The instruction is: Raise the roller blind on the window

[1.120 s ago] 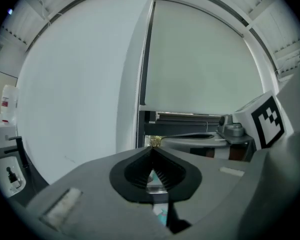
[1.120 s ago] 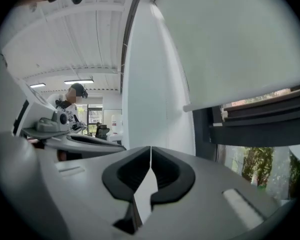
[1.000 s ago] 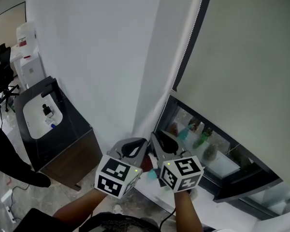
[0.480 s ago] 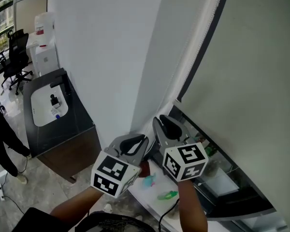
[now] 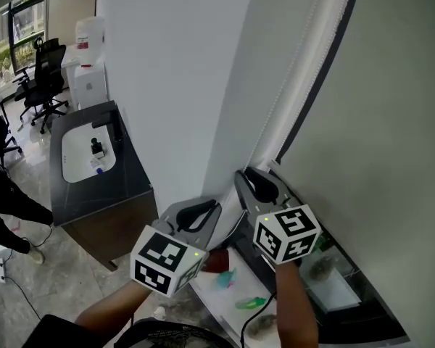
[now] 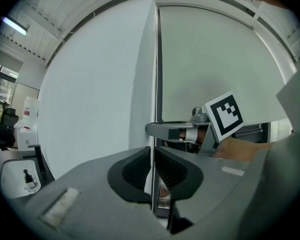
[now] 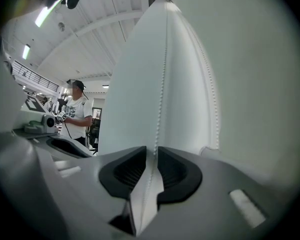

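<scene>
Here, bead chain [image 7: 162, 96] beside the roller blind [image 5: 377, 107]

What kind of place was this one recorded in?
Probably an office or lab workroom: rolling office chairs and a water dispenser stand behind a dark cabinet, next to a window covered by a roller blind.

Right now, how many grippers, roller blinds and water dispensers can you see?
Grippers: 2 (left gripper; right gripper, jaws closing with the bead chain between them)
Roller blind: 1
Water dispenser: 1
Total: 4
</scene>
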The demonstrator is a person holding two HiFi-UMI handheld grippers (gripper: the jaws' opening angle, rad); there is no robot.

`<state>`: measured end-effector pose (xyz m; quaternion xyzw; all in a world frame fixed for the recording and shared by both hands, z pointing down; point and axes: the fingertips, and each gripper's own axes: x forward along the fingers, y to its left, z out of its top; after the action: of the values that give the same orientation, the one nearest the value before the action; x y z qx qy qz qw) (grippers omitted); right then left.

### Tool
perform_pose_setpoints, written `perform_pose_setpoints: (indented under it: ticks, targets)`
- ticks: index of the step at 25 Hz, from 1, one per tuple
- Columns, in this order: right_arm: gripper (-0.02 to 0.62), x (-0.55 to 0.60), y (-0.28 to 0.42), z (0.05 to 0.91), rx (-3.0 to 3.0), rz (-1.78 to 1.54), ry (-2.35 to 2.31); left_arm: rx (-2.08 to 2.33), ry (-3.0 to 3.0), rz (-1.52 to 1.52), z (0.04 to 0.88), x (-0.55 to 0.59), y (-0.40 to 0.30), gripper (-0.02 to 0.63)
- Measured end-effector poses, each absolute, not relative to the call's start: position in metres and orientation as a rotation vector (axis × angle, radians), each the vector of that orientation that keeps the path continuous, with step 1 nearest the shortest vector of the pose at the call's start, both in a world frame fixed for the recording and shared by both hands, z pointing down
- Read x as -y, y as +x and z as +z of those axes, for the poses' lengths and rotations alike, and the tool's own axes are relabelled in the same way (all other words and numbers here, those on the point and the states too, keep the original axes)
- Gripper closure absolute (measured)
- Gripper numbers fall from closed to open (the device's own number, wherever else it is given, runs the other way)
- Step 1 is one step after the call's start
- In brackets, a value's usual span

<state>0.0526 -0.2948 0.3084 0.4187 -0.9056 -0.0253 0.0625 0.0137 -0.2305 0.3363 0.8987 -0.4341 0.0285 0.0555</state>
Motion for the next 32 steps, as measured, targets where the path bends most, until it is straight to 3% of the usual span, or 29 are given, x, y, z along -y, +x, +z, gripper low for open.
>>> perform_pose_setpoints:
  ticks: [12, 15, 21, 29, 32]
  targets:
    - [0.575, 0.286, 0.059, 0.31, 2.748, -0.059, 1.243, 1.318, 2.805, 0.027, 0.298, 0.24, 0.029, 0.575]
    - [0.575, 0.273, 0.071, 0.311, 2.758, -0.025, 1.289, 1.265, 2.835, 0.029, 0.288, 0.243, 0.043, 0.532]
    - [0.575, 0.254, 0.083, 0.314, 2.756, -0.003, 1.332, 1.175, 2.893, 0.009, 0.266, 0.254, 0.07, 0.508]
    - [0.577, 0.24, 0.09, 0.324, 2.709, 0.009, 1.373, 1.064, 2.987, -0.006, 0.243, 0.254, 0.093, 0.511]
    - [0.577, 0.237, 0.09, 0.324, 2.711, 0.013, 1.381, 1.054, 3.012, 0.007, 0.241, 0.254, 0.097, 0.571]
